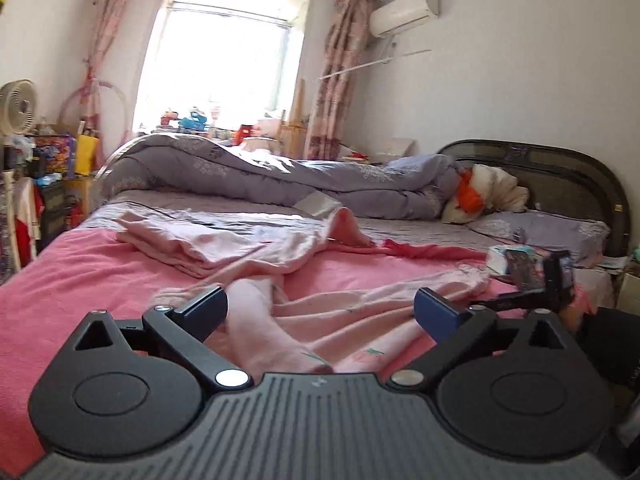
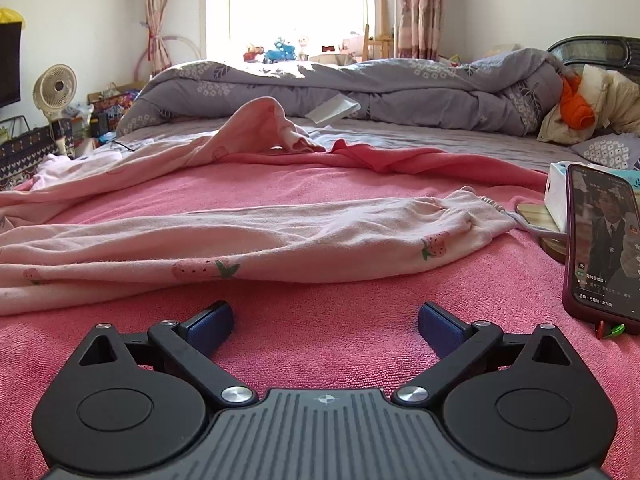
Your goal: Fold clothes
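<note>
- The left gripper (image 1: 320, 308) stands with its jaws spread wide; pale pink cloth lies in the gap between them, but the blue pads (image 1: 436, 312) are clear of it and press on nothing.
- That cloth is a pink garment (image 1: 320, 320) printed with small strawberries, lying rumpled on the pink blanket (image 1: 72, 276). A rolled, sleeve-like part runs from just in front of the left gripper's body away toward the middle of the bed.
- Farther off and to the left in the left wrist view, a folded pink piece (image 1: 180, 244) lies flat on the blanket, well apart from the gripper.
- The right gripper (image 2: 326, 320) is likewise wide open and holds nothing; only bare blanket (image 2: 320, 344) shows between its pads.
- In the right wrist view the strawberry garment (image 2: 240, 240) lies stretched across the blanket just beyond the fingertips, running from the left edge to a gathered end at the right. It is near the gripper but not touching it.
- A phone (image 2: 604, 240) stands upright at the right edge, its screen lit, just beside the garment's right end.
- A grey quilt (image 2: 360, 88) is heaped along the far side of the bed, under the bright window (image 2: 288, 0).
</note>
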`<act>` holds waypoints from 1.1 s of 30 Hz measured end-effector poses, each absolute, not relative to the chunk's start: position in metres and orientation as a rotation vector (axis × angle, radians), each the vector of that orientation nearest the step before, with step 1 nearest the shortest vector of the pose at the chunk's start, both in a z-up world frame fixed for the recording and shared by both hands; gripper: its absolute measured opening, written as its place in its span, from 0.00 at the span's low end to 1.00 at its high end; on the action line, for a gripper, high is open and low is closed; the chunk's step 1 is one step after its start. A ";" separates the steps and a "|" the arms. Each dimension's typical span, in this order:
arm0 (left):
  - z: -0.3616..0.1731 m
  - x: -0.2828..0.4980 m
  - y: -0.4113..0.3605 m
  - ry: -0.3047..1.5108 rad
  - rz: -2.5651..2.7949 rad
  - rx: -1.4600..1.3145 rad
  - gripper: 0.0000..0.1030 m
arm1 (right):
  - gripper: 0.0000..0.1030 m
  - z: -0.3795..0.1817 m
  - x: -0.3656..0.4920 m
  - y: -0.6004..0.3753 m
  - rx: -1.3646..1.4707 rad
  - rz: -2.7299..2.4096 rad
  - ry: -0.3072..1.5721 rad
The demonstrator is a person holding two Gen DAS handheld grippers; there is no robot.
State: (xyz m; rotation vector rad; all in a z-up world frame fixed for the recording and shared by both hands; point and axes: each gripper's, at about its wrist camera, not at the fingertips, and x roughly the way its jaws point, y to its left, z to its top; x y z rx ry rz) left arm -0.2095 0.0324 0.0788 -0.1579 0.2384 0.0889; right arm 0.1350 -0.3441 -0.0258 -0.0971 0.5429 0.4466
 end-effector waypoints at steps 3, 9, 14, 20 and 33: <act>0.074 -0.184 0.071 0.323 0.294 -0.224 0.97 | 0.92 -0.011 0.126 -0.335 -0.075 0.442 0.497; 0.052 -0.132 0.103 0.449 0.418 -0.215 0.97 | 0.92 0.024 0.107 -0.270 -0.119 0.669 0.369; 0.032 -0.096 0.094 0.526 0.387 -0.087 0.98 | 0.94 -0.012 0.122 -0.193 -0.271 0.780 0.552; 0.021 -0.067 0.100 0.520 0.387 -0.055 1.00 | 1.00 -0.014 0.129 -0.196 -0.215 0.789 0.617; 0.095 -0.052 0.155 0.325 0.568 -0.093 0.33 | 1.00 -0.015 0.130 -0.192 -0.232 0.781 0.608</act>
